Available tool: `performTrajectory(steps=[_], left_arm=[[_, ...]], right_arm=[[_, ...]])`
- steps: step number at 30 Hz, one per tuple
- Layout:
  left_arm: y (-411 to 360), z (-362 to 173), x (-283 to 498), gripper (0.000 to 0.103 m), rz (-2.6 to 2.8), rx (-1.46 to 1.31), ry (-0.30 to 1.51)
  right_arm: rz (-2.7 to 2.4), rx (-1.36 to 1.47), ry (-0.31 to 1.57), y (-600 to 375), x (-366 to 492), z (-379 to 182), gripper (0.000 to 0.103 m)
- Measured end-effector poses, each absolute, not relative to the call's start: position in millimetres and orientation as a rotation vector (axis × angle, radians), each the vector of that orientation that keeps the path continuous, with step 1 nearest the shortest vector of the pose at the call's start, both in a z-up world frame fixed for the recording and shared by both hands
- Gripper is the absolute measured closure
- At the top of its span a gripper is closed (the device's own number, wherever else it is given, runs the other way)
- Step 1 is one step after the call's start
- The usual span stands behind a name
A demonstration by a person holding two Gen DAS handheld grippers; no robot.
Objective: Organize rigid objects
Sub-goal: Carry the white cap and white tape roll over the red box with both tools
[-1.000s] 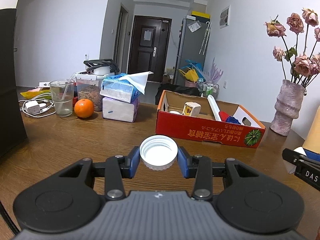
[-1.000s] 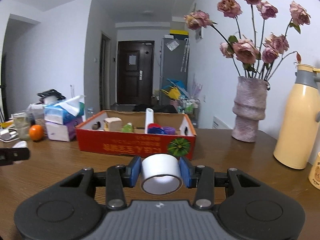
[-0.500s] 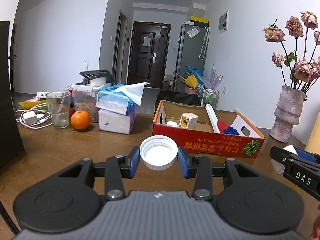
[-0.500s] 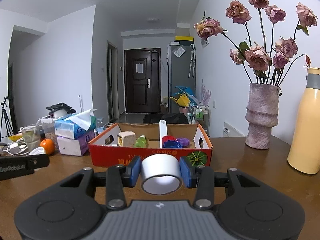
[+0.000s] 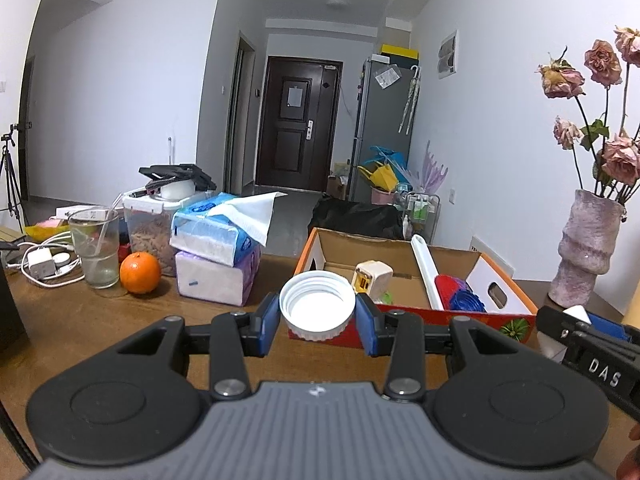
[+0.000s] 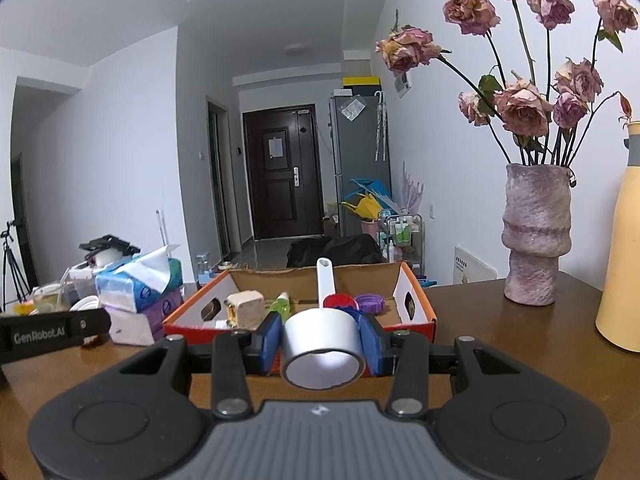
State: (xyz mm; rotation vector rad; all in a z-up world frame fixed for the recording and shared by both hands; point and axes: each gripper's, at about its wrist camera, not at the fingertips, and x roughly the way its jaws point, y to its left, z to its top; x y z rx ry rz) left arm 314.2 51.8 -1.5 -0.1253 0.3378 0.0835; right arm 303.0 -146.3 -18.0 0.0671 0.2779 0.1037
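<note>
From my left wrist view, my left tongs (image 5: 317,317) are clamped on a white screw cap (image 5: 317,305), one blue pad pressing each side. The cap sits open side up, so I see its ribbed inner wall and flat floor; its lower rim hides part of the near wall of the red cardboard box (image 5: 416,316) just ahead. Inside the box, past the tongs and a little right, I make out a beige cube-shaped item (image 5: 373,276), a white scoop handle (image 5: 426,270) leaning up, and red and blue lids that I cannot tell apart cleanly. Far right, my other tool is cut off by the frame edge, and only its black arm with white letters shows. Ahead left on the bench (image 5: 80,320) stand an orange (image 5: 140,273), a glass (image 5: 94,252) and stacked tissue packs (image 5: 218,256).

From my right wrist view, my right tongs (image 6: 322,338) grip a silver tape roll (image 6: 322,342) by its flat sides, its hollow core facing me; the inside looks pale and blurred. The roll blocks the middle of the box's near wall. Beyond it the same box holds the cube, something green I cannot identify, the scoop, a red lid and a purple lid (image 6: 370,303). To the right stands a pink vase (image 6: 534,236) of dried roses, and a yellow flask (image 6: 624,248) is cropped at the edge
</note>
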Motion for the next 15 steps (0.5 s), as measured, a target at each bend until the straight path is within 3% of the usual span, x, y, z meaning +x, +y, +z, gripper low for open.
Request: performTrajectory(steps=[15], left_arm=[[51,0,376,0.062,0.092,-0.154,0.320]], right_arm=[[0.101,0.106,0.272,-144,364,-24,0.061]])
